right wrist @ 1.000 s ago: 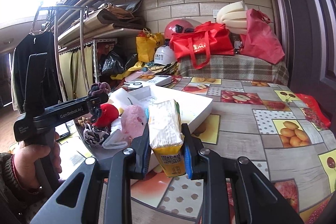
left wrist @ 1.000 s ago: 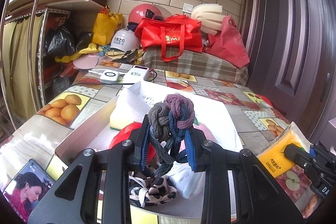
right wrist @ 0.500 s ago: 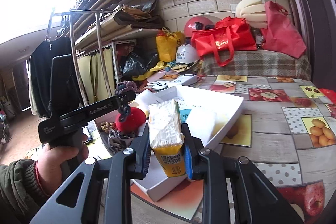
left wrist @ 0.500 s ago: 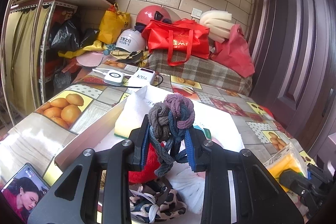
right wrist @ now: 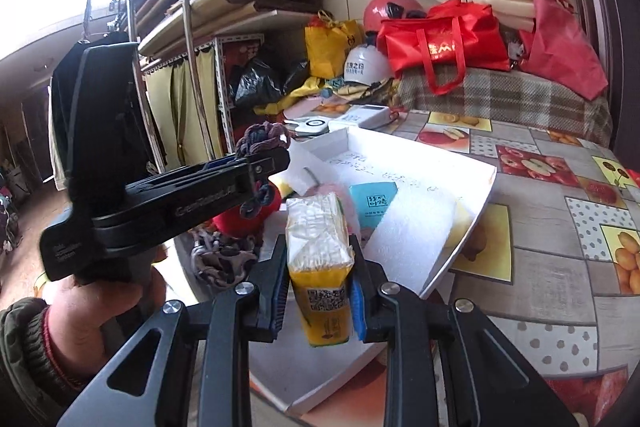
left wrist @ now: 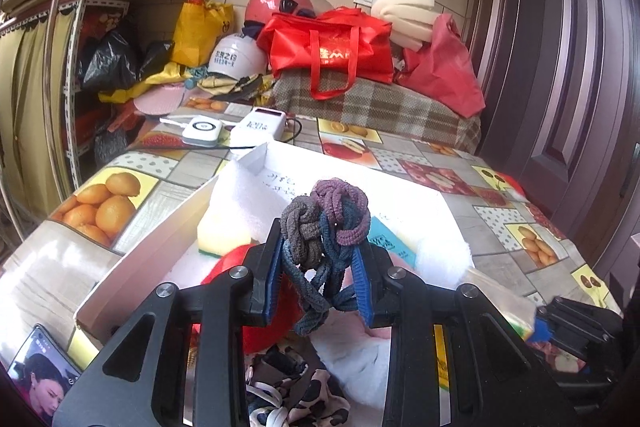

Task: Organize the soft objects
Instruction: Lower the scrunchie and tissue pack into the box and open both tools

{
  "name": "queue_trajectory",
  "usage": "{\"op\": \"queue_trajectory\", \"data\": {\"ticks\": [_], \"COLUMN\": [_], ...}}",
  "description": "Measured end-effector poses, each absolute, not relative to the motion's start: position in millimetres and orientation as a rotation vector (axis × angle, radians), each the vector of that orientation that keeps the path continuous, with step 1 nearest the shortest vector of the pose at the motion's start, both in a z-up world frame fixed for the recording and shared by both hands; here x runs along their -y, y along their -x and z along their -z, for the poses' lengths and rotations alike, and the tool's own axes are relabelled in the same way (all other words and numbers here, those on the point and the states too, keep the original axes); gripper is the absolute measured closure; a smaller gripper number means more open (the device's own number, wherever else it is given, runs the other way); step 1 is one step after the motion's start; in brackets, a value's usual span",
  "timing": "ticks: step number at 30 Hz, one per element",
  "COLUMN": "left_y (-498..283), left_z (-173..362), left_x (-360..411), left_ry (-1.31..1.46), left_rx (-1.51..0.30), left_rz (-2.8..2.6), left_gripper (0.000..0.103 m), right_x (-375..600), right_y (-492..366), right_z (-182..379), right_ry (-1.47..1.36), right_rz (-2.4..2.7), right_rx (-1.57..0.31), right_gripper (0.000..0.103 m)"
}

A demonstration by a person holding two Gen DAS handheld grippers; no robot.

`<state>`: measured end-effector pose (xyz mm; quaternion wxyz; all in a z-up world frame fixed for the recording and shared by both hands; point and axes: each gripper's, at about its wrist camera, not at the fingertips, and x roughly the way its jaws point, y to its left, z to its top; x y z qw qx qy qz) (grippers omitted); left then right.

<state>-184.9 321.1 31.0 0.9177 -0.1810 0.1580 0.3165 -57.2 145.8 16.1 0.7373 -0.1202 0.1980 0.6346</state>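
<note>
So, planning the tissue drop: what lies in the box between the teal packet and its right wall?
A white foam sponge fills that stretch of the white box, beside the teal packet, per the right wrist view.

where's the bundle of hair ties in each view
Left wrist: the bundle of hair ties sits centre frame, clamped in the left gripper, above the white box.
Right wrist: left of centre, poking out above and below that gripper's fingers.
Shared landmark: the red bag at the back wall.

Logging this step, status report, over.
Left gripper shut on knotted grey-purple-blue hair ties. Right gripper shut on yellow tissue pack. Both over white cardboard box. Nothing blocking.
</note>
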Motion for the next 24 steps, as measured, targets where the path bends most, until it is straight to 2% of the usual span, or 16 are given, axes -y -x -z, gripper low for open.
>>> {"op": "queue_trajectory", "data": {"ticks": [4, 7, 9, 10, 11, 12, 13, 14, 16, 24], "left_y": [184.0, 181.1, 180.9, 181.4, 182.7, 185.0, 187.4, 190.5, 196.8, 202.4], "left_z": [-29.4, -30.8, -32.3, -33.5, -34.2, -35.1, -35.1, -34.9, -34.5, -38.3], "left_x": [-324.2, -317.6, -311.4, -308.8, -307.0, -304.7, -305.7, -307.7, -312.1, -307.3], "left_ry": [0.39, 0.353, 0.319, 0.304, 0.292, 0.283, 0.288, 0.301, 0.328, 0.302], "left_rx": [-0.337, -0.345, -0.339, -0.331, -0.322, -0.306, -0.295, -0.283, -0.264, -0.226], "left_rz": [-0.658, -0.685, -0.707, -0.72, -0.726, -0.751, -0.756, -0.743, -0.749, -0.76], "left_gripper": [0.074, 0.065, 0.045, 0.022, 0.011, 0.011, 0.01, 0.004, 0.0, 0.0], "right_x": [-158.2, -161.5, -157.1, -153.9, -152.4, -149.7, -147.5, -144.8, -142.0, -140.8], "right_y": [46.0, 35.3, 33.1, 34.2, 35.8, 38.5, 40.0, 40.9, 38.4, 42.0], "right_z": [-16.9, -15.7, -16.7, -17.7, -19.0, -19.9, -21.3, -22.4, -24.3, -29.0], "right_ry": [0.273, 0.246, 0.22, 0.211, 0.208, 0.208, 0.201, 0.191, 0.166, 0.162], "right_rz": [-1.324, -1.303, -1.307, -1.305, -1.305, -1.305, -1.299, -1.298, -1.259, -1.274], "right_rx": [-0.411, -0.451, -0.452, -0.44, -0.427, -0.409, -0.392, -0.377, -0.363, -0.326], "right_gripper": [0.078, 0.078, 0.077, 0.077, 0.069, 0.061, 0.043, 0.015, 0.003, 0.0]}}
